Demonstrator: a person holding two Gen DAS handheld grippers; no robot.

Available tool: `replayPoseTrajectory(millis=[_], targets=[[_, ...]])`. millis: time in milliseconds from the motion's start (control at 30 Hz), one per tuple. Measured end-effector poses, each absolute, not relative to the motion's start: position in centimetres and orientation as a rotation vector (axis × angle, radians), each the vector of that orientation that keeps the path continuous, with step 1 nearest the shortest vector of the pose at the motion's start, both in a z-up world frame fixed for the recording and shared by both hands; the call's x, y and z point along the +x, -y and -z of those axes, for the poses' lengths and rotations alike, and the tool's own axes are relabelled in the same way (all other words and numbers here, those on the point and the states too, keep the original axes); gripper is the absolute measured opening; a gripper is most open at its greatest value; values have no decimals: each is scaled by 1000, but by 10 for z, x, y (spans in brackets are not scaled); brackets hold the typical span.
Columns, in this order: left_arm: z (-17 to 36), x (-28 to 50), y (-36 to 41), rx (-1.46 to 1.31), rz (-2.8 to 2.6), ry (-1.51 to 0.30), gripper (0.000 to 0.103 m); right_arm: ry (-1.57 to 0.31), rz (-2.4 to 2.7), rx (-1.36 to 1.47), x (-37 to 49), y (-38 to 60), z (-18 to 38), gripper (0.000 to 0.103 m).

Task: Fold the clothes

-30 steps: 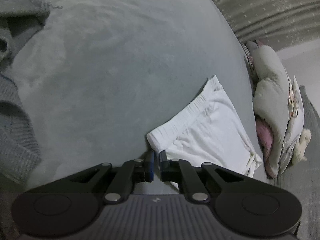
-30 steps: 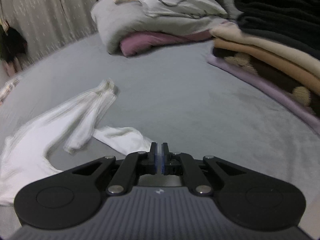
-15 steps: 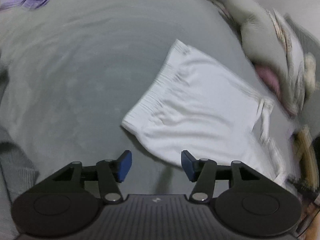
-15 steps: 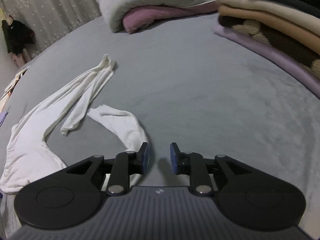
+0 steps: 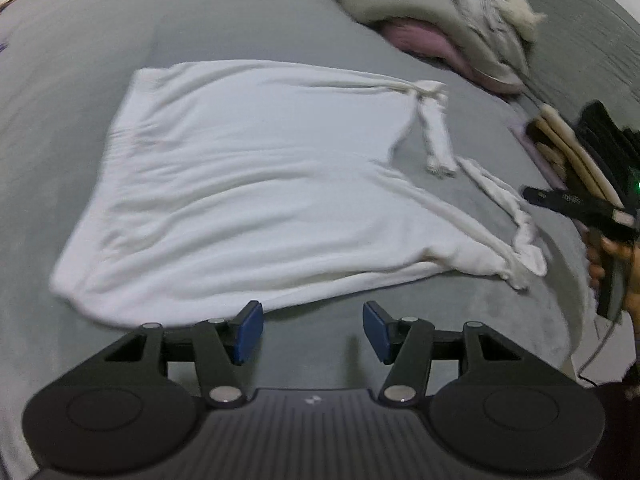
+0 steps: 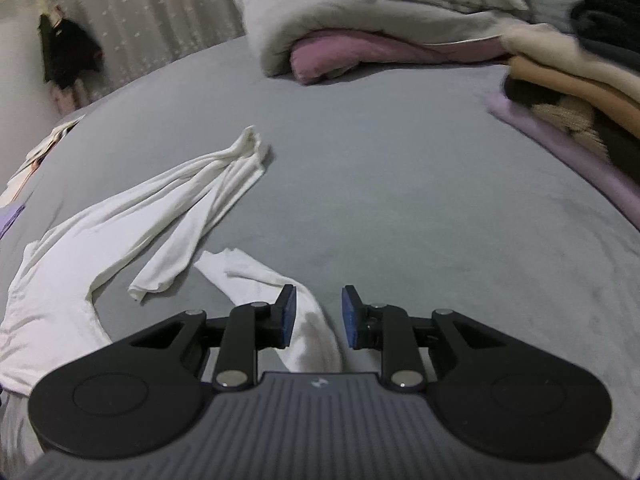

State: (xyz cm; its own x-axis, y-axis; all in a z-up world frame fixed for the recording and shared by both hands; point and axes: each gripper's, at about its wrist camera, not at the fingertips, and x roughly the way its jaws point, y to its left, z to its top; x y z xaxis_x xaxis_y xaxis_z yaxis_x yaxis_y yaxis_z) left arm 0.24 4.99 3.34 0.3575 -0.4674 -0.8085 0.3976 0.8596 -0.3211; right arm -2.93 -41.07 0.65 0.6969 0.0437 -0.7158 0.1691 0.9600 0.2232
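White cotton, a long-sleeved garment [image 5: 248, 184], lies spread and wrinkled on the grey bedspread [image 5: 80, 80], its hem toward the left and its sleeves trailing off to the right in the left wrist view. One sleeve [image 5: 436, 132] is bunched and folded back at the far right, the other sleeve [image 5: 504, 208] runs toward the near right edge of the bed. The left gripper [image 5: 313, 332] hovers at the near edge of the garment with its blue-padded jaws spread wide, holding nothing; its left pad sits just beside the cloth's near border. The right gripper [image 6: 316, 320] also has its jaws apart, and a strip of sleeve [image 6: 304, 312] lies between them without being pinched. Seen from the left wrist camera, the right gripper [image 5: 580, 208] appears at the far right, held in a hand [image 5: 612, 264]. Folded pillows and quilt [image 6: 380, 12] sit at the far side, and a stack of folded clothes [image 6: 568, 92] rests at the right.
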Motion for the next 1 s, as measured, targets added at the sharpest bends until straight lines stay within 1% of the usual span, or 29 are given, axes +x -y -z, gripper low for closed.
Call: replayPoseTrajectory(millis=[100,233,300,333,400,433,500,600,733,800,900,933,967,1000], targets=[[-31,6,-28,-53,605,-1059,59,-825,36,259,-19,403,-3,30],[-30,8,-5,-25,658,-1041,61,-846,34,158,-6,390,6,36],[-28,9,7,-33,698,-1030,61,-842,39,112,-4,385,10,36],[-27,9,13,-38,721,-1025,61,-840,40,102,-5,384,11,35],[-25,8,21,-36,750,-1018,61,-815,42,117,-7,388,10,12],[-24,8,26,-29,762,-1013,61,-809,42,122,-7,389,10,4],[-23,5,35,-11,783,-997,61,-760,106,175,-16,402,-2,3],[-23,3,43,3,807,-983,61,-688,215,171,-33,415,-22,3],[-24,0,50,16,837,-956,61,-653,345,140,-56,429,-40,3],[-23,-2,56,25,851,-944,61,-642,344,162,-66,437,-43,3],[-23,-5,68,31,886,-930,61,-669,267,239,-67,448,-35,11],[-23,-6,71,36,893,-923,61,-682,231,264,-63,449,-30,21],[-23,-8,77,44,904,-914,61,-694,196,289,-59,450,-25,27],[-23,-11,85,60,920,-900,61,-709,164,311,-52,450,-18,28]])
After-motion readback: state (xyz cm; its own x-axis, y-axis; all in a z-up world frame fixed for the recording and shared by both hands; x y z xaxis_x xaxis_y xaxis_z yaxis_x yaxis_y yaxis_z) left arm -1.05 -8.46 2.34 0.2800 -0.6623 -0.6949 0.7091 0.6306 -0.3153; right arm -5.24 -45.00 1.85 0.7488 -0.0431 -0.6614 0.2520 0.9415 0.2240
